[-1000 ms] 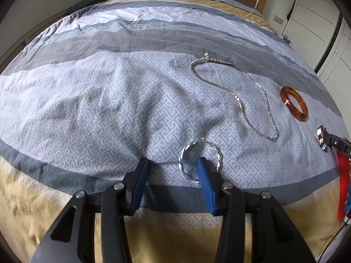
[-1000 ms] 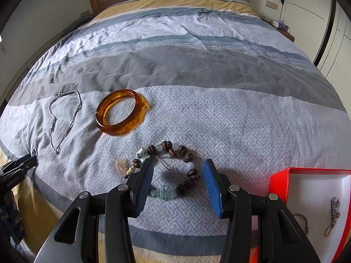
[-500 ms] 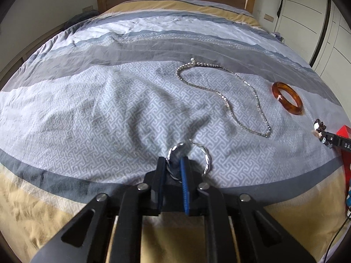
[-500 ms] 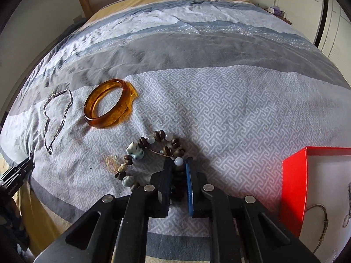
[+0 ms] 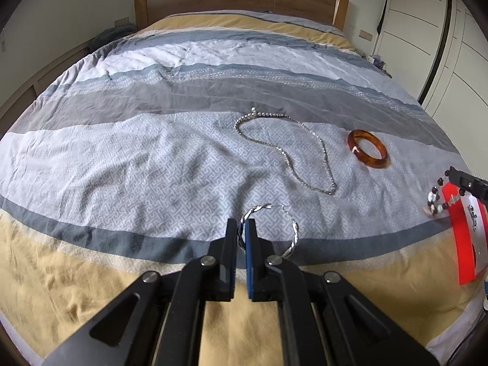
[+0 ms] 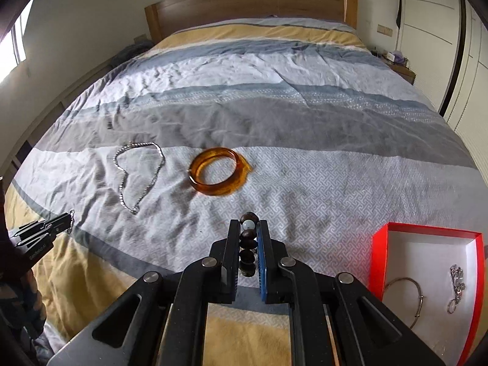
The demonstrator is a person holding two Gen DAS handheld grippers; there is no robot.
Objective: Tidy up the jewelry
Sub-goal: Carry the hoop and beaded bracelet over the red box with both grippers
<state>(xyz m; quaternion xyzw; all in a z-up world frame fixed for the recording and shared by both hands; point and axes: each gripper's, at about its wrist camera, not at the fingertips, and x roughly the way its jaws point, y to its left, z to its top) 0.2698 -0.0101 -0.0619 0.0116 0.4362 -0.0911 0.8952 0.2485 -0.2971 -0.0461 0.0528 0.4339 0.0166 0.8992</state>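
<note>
My left gripper (image 5: 242, 224) is shut on a twisted silver bangle (image 5: 292, 235), lifted off the bedspread; the ring sticks out to the right of the jaws. My right gripper (image 6: 247, 227) is shut on a bead bracelet (image 6: 247, 238) of dark wooden and pale beads, also raised. In the left wrist view that bracelet (image 5: 434, 196) dangles from the right gripper at the far right. A silver chain necklace (image 5: 289, 155) (image 6: 138, 172) and an amber bangle (image 5: 367, 149) (image 6: 218, 175) lie flat on the bed. The red box (image 6: 427, 277) sits at the right.
The red box with a white lining holds a thin silver bangle (image 6: 405, 292) and a small chain piece (image 6: 456, 283). The striped bedspread (image 6: 305, 122) stretches back to a wooden headboard (image 6: 250, 3). White wardrobe doors (image 5: 427, 30) line the right wall.
Both grippers shut, the left on the silver bangle and the right on the bead bracelet, then rose from the bed carrying them. The necklace and amber bangle stayed put.
</note>
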